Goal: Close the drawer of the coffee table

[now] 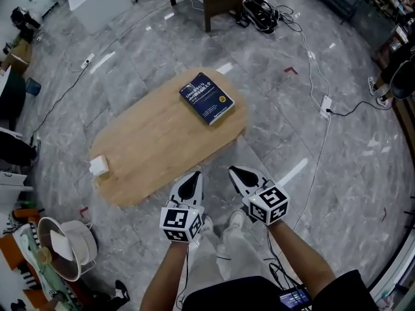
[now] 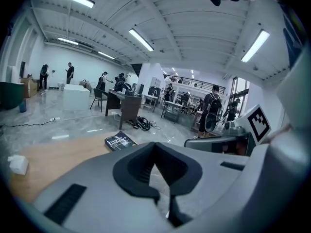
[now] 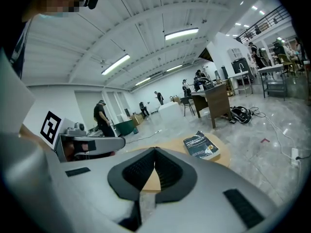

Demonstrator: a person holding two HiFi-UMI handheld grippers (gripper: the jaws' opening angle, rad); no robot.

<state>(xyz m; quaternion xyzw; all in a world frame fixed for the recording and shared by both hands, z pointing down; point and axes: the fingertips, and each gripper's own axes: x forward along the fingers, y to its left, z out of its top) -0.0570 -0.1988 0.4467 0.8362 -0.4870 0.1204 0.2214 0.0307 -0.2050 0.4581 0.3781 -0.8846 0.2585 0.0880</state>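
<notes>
Head view: coffee table (image 1: 149,141) beyond tongs (image 1: 192,180) (image 1: 237,173)

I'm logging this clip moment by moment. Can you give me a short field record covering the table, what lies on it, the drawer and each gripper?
table: oval wooden coffee table on a grey stone floor
on table: dark blue book near the far end; small white object at the left end
drawer: not visible in any view, so its state cannot be told
left gripper: jaws together, empty, held above the table's near edge
right gripper: jaws together, empty, beside the left one, just off the near edge
contact: neither gripper touches the table
</notes>
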